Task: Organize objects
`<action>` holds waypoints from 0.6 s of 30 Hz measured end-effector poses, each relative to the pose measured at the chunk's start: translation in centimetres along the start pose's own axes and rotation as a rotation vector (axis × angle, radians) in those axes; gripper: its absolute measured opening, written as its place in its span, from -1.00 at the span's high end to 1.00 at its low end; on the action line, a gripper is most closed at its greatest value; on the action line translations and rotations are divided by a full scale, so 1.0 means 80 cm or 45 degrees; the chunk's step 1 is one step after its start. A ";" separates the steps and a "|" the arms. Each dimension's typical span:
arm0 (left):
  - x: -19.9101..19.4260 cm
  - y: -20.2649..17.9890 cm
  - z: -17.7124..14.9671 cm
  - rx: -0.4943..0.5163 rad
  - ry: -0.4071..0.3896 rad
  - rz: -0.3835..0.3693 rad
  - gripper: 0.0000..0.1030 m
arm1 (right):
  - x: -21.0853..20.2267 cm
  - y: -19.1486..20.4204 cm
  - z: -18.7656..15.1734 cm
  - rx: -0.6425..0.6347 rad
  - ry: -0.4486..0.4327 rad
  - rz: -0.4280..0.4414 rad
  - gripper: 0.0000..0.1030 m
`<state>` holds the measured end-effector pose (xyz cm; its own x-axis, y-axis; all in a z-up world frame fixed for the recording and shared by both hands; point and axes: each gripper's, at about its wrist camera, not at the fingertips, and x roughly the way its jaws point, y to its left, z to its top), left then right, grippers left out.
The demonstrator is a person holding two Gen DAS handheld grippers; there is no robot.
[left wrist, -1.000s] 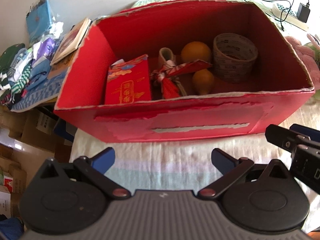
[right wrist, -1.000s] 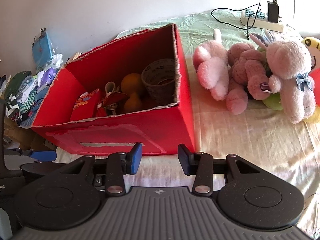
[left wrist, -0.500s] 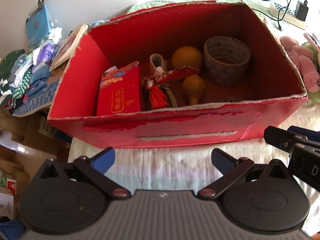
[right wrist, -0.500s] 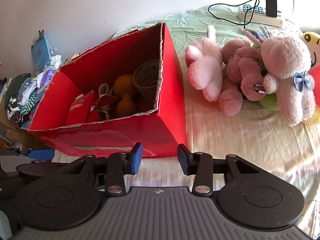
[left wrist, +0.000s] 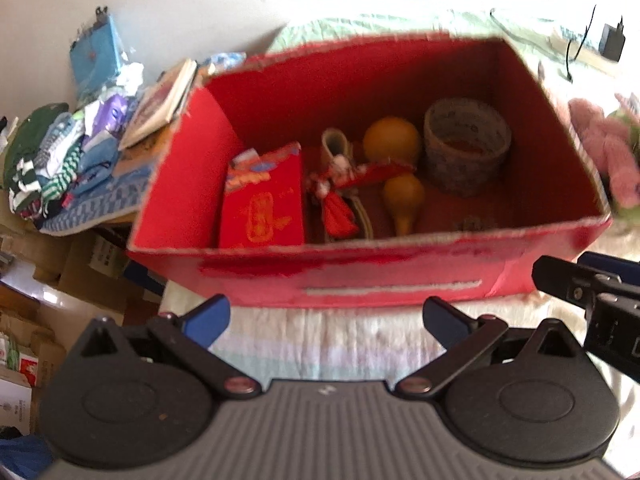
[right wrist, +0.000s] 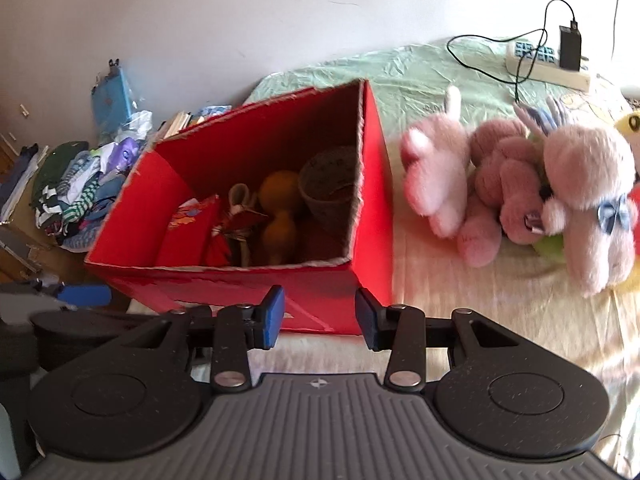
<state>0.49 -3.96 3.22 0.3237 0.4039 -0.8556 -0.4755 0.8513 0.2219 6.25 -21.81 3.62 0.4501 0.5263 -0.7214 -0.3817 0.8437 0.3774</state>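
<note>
A red cardboard box [left wrist: 400, 276] stands open on the bed; it also shows in the right wrist view [right wrist: 320, 284]. Inside lie a red packet [left wrist: 262, 208], a red tassel ornament [left wrist: 338, 208], an orange gourd [left wrist: 394, 160] and a roll of tape [left wrist: 466, 146]. Pink plush toys [right wrist: 520, 184] lie on the bed right of the box. My left gripper [left wrist: 324, 318] is open and empty, in front of the box's near wall. My right gripper [right wrist: 320, 318] is open and empty, at the box's near right corner.
A pile of clothes and books [left wrist: 80, 152] lies left of the box, off the bed. A power strip with a charger and cable [right wrist: 548, 60] sits at the far right of the bed. Cardboard boxes [left wrist: 48, 300] stand on the floor at left.
Both grippers have risen and tilted, so more of the box's inside shows. The right view has shifted rightward toward the plush toys. Both grippers stay open and empty.
</note>
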 end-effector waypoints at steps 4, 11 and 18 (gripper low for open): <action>-0.029 0.016 0.018 -0.027 -0.079 -0.026 -0.98 | -0.011 0.011 0.012 -0.014 0.012 0.032 0.17; -0.057 0.046 0.060 -0.079 -0.216 -0.022 -0.98 | -0.038 0.033 0.033 -0.092 -0.160 -0.020 0.17; -0.047 0.059 0.080 -0.082 -0.243 -0.040 -0.98 | -0.025 0.052 0.046 -0.079 -0.257 -0.072 0.16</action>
<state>2.22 0.71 10.46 0.4852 0.4388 -0.7563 -0.5123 0.8436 0.1608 6.76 -19.00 8.76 0.6222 0.4943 -0.6070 -0.3975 0.8675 0.2990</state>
